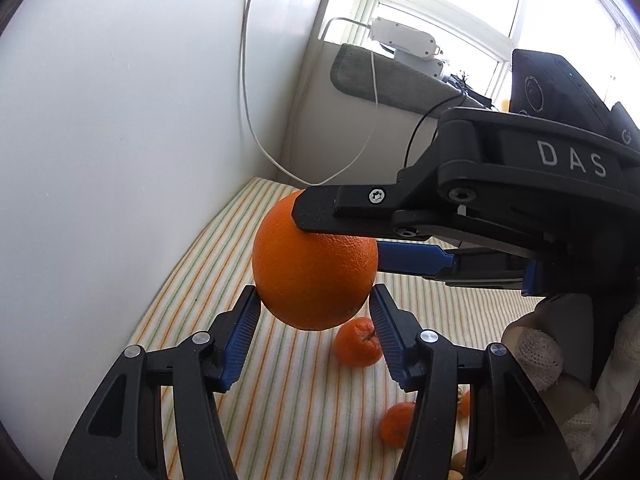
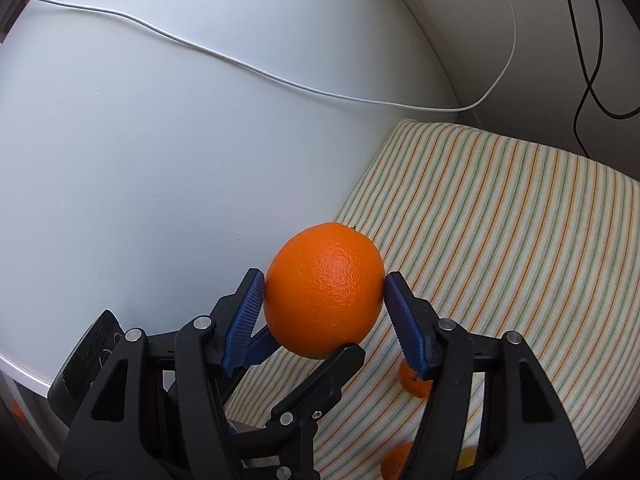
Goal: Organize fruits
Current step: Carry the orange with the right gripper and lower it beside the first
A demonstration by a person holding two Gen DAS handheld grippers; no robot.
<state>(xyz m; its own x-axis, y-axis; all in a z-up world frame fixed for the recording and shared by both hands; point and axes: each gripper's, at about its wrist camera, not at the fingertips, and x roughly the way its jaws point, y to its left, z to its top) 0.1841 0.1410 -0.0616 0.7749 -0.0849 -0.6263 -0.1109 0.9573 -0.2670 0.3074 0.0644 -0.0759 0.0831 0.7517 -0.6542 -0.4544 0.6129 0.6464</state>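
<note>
Both your grippers, left gripper (image 1: 314,312) and right gripper (image 2: 324,300), pinch that big round orange (image 1: 314,264) above the striped cloth (image 1: 304,412); keep squeezing evenly.

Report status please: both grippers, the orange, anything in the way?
Left gripper and right gripper both shut on orange. Orange off the striped cloth. Small tangerines below, nothing blocking.

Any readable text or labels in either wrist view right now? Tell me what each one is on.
"DAS": white letters on the right gripper body, left wrist view.
Ring of print on the black camera above it: too small to read.
Embossed marking on the black device, right wrist view: blurred, unreadable.
</note>
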